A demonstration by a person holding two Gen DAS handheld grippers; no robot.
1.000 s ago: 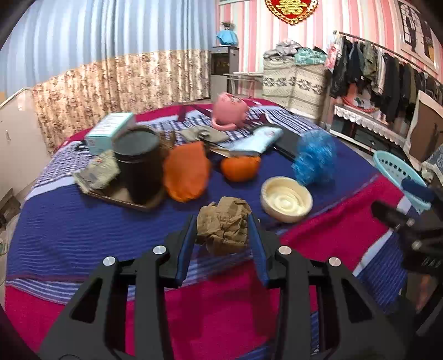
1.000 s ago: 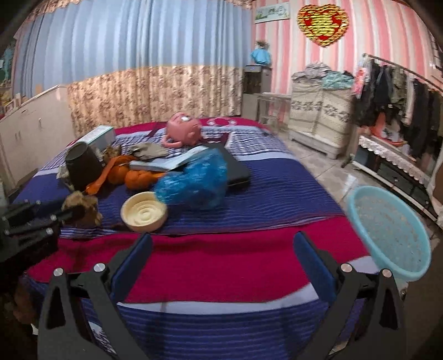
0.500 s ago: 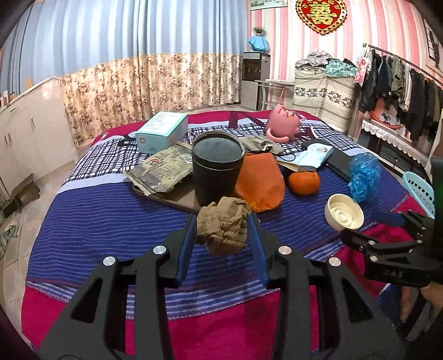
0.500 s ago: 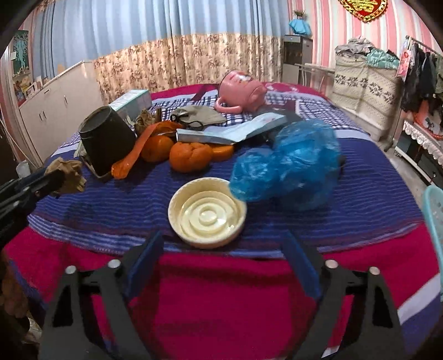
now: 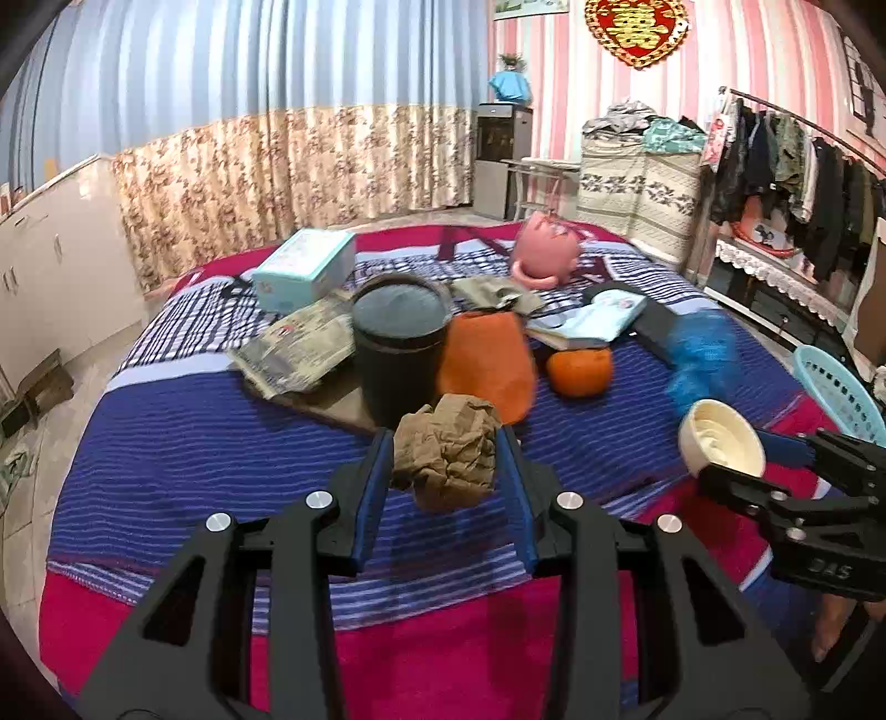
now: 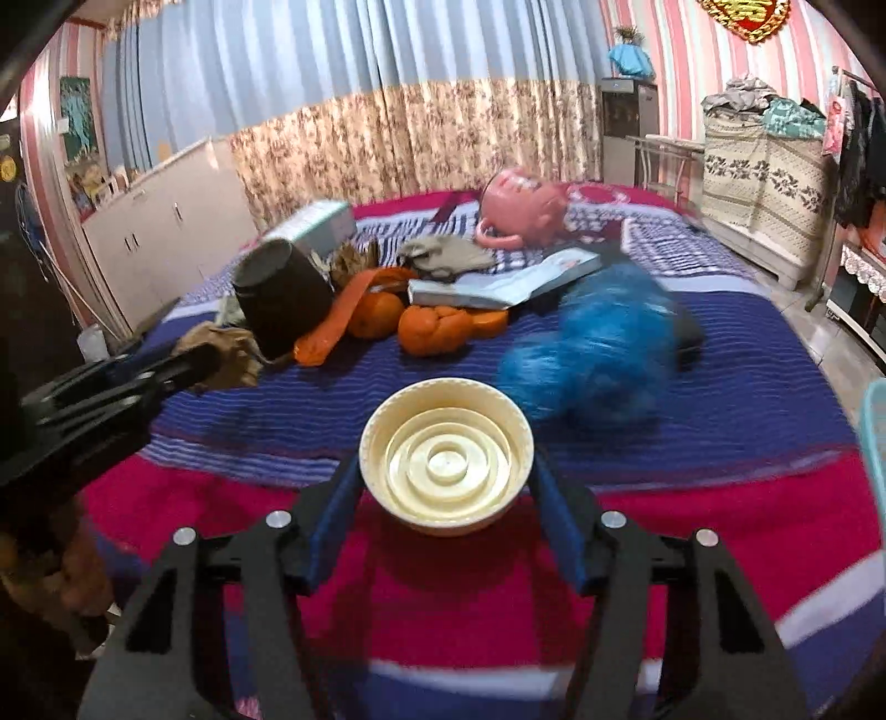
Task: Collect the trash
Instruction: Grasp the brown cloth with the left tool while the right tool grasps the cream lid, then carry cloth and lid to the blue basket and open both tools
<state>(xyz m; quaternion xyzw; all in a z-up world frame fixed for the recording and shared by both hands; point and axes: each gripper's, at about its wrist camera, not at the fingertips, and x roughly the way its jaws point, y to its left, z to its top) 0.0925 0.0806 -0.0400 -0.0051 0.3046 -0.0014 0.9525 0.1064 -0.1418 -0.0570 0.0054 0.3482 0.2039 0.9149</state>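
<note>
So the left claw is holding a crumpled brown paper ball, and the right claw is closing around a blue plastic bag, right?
Not quite. The left gripper does hold the crumpled brown paper ball, but the right gripper has been closing around the cream round lid, as the right wrist view shows. The blue plastic bag lies behind it.

A red and gold heart-shaped wall ornament (image 5: 637,27) hangs high on the striped wall, above the clothes rack (image 5: 797,160); its gold centre shows the Chinese double-happiness character 囍. Raised letters on the black body of the right gripper (image 5: 764,459), seen upside down, are too unclear to read. Print on the box (image 5: 304,266) is too small to read.
</note>
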